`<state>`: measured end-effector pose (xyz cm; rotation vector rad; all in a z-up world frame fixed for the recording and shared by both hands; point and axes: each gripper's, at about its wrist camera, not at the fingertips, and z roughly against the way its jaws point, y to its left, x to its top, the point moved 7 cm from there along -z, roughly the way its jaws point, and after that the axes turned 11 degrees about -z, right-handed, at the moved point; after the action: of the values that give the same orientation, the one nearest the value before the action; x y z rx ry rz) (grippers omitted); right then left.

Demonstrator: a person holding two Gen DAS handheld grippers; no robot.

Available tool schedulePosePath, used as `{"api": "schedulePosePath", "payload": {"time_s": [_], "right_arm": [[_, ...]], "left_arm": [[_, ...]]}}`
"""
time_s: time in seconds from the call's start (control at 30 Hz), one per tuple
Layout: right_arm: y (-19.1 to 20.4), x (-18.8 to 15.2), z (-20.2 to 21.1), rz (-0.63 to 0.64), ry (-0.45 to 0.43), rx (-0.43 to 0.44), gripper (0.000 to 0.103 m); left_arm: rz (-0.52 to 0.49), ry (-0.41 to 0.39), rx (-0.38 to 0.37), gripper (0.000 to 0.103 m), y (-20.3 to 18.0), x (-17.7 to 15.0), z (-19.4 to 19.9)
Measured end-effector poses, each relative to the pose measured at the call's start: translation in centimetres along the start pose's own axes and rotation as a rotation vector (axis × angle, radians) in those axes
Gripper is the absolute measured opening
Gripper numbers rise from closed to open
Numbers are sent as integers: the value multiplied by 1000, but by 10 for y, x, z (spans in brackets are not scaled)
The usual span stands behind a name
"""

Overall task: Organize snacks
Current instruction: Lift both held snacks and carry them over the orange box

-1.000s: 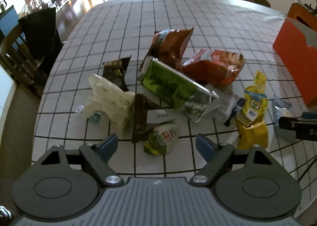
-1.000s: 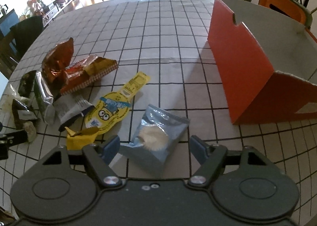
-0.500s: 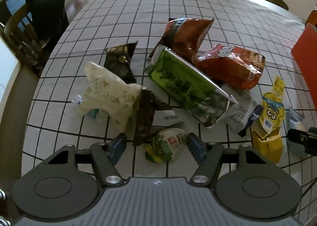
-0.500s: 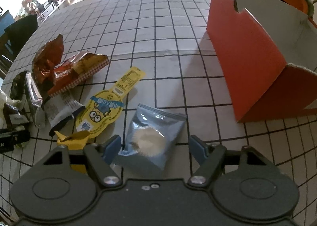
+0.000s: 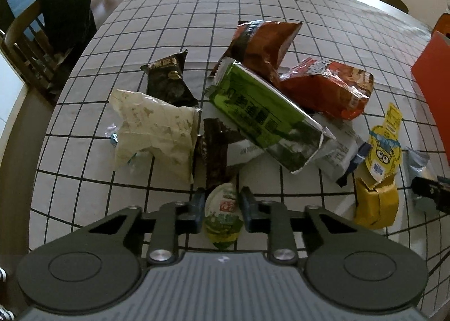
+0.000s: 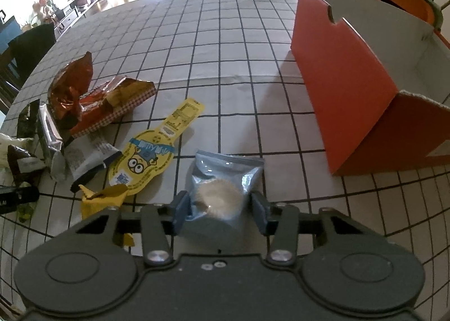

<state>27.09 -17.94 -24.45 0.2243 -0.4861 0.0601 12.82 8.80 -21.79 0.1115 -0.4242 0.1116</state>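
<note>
My left gripper [image 5: 221, 202] is shut on a small green round snack pack [image 5: 223, 215] at the near edge of the snack pile. Beyond it lie a green foil bag [image 5: 264, 115], a cream bag [image 5: 157, 127], a black packet [image 5: 168, 79], a brown bag [image 5: 261, 42] and an orange-red bag [image 5: 329, 87]. My right gripper [image 6: 222, 208] has its jaws against both sides of a light blue cookie packet [image 6: 222, 183] on the table. A yellow cartoon snack [image 6: 149, 157] lies to its left. The orange box [image 6: 351, 90] stands open at the right.
The round table has a grid-pattern cloth [image 6: 225, 48]. Chairs [image 5: 47, 39] stand at the left and far side. The orange box edge shows in the left wrist view [image 5: 433, 87]. A dark brown wrapper [image 5: 216, 149] and a white packet [image 5: 340, 152] lie in the pile.
Both grippers moved forward and down. The left jaws closed on the small green pack. The right jaws narrowed onto the blue cookie packet.
</note>
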Motion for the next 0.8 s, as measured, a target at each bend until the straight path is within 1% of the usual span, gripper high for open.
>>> {"api": "schedulePosePath", "payload": {"time_s": [0.13, 0.27, 0.47, 0.8], "right_arm": [[0, -3, 4, -13, 1, 15, 45], [2, -5, 13, -16, -18, 20, 45], [5, -9, 28, -17, -44, 27, 45], [13, -17, 66, 0, -118, 39, 45]], "left_arm": [[2, -7, -15, 23, 1, -5, 4], [0, -18, -36, 19, 2, -11, 12], [15, -19, -61, 18, 8, -21, 19], [-6, -83, -87, 18, 11, -29, 54]]}}
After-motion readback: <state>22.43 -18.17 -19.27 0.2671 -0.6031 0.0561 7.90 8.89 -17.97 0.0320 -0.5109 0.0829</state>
